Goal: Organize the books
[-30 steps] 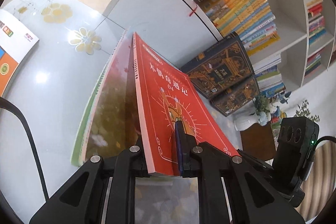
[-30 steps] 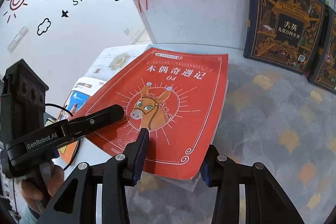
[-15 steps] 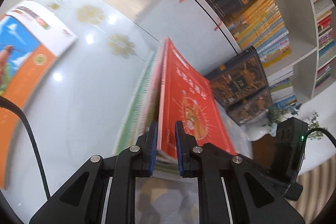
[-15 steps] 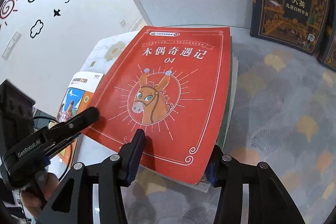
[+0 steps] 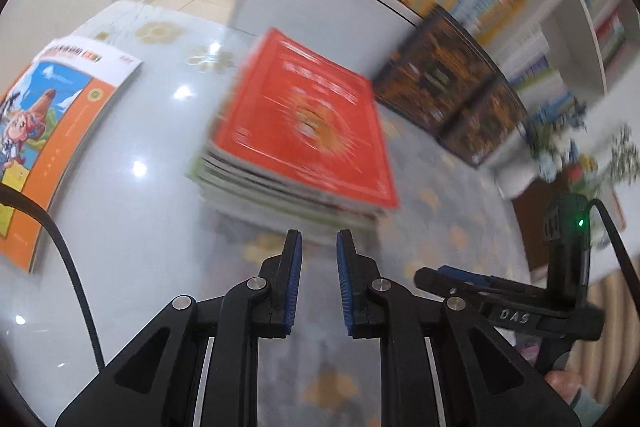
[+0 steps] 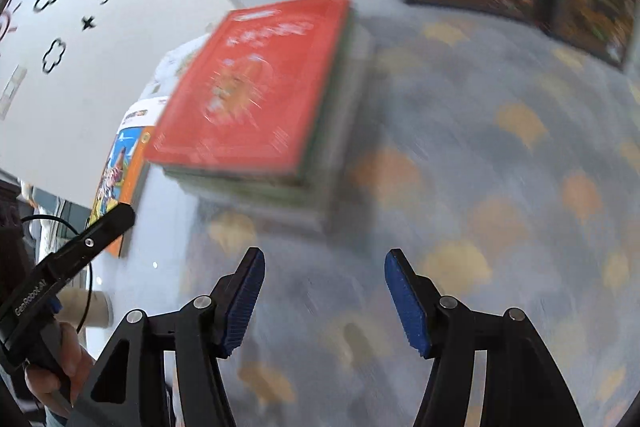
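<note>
At twelve o'clock from both claws, the red book (image 5: pixel 308 123) tops a pile. Left claw (image 5: pixel 318 247) and right claw (image 6: pixel 324 263) are opening, holding nothing.

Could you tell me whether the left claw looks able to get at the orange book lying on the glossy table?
Probably yes: the orange book lies flat, uncovered, apart from the red-topped stack, and the left claw, opening, holds nothing.

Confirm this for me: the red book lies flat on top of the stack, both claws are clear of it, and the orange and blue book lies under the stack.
One thing is wrong. The orange and blue book is not under the stack; it lies apart on the glossy table, as the left wrist view shows. The rest holds: the red book lies flat on top, and the left claw and right claw hold nothing, jaws opening.
</note>
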`<action>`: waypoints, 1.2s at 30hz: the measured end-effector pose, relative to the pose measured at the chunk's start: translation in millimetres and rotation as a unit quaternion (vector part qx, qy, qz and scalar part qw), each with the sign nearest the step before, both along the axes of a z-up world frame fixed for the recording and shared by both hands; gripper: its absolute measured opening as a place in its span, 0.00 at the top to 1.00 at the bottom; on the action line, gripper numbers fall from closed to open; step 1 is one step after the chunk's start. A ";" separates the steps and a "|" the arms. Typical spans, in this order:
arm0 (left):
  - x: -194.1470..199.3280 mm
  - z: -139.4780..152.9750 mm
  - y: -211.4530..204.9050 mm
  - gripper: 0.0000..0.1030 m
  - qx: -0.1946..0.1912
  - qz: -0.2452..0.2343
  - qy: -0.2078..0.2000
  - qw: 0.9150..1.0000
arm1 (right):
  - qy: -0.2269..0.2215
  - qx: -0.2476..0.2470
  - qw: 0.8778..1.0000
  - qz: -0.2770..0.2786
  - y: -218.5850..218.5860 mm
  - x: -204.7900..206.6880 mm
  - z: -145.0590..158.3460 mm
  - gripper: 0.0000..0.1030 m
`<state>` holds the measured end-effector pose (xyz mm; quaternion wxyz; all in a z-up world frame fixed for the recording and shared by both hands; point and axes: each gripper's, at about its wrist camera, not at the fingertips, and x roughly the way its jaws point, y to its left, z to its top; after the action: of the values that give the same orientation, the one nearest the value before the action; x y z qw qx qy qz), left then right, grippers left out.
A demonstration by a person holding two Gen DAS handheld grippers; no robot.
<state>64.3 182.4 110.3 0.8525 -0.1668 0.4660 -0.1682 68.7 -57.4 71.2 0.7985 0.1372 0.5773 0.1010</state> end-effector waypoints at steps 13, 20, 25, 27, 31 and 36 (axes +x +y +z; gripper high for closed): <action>-69.1 82.7 -132.3 0.24 0.090 -0.012 -0.118 0.989 | -0.213 -0.010 0.968 -0.135 -142.9 -94.1 139.0 0.29; -89.9 108.2 -193.3 0.15 0.124 0.001 -0.156 0.980 | -0.261 -0.021 0.957 -0.122 -179.9 -136.0 170.4 0.21; -97.7 99.9 -232.9 0.10 0.203 0.007 -0.140 0.969 | -0.233 -0.066 0.961 -0.131 -200.4 -145.7 161.4 0.15; -98.8 87.4 -245.2 0.10 0.239 -0.001 -0.118 0.964 | -0.220 -0.064 0.964 -0.131 -211.0 -150.0 155.0 0.15; -110.9 75.3 -256.2 0.10 0.238 0.012 -0.097 0.966 | -0.217 -0.047 0.966 -0.132 -227.6 -159.1 150.0 0.15; -118.3 72.6 -268.7 0.10 0.222 0.034 -0.093 0.970 | -0.220 -0.055 0.967 -0.116 -235.1 -164.9 151.8 0.15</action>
<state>-54.0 -86.3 182.9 0.9130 0.0274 0.4045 -0.0465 -96.1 -292.5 223.1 0.9186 0.1335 0.3719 0.0031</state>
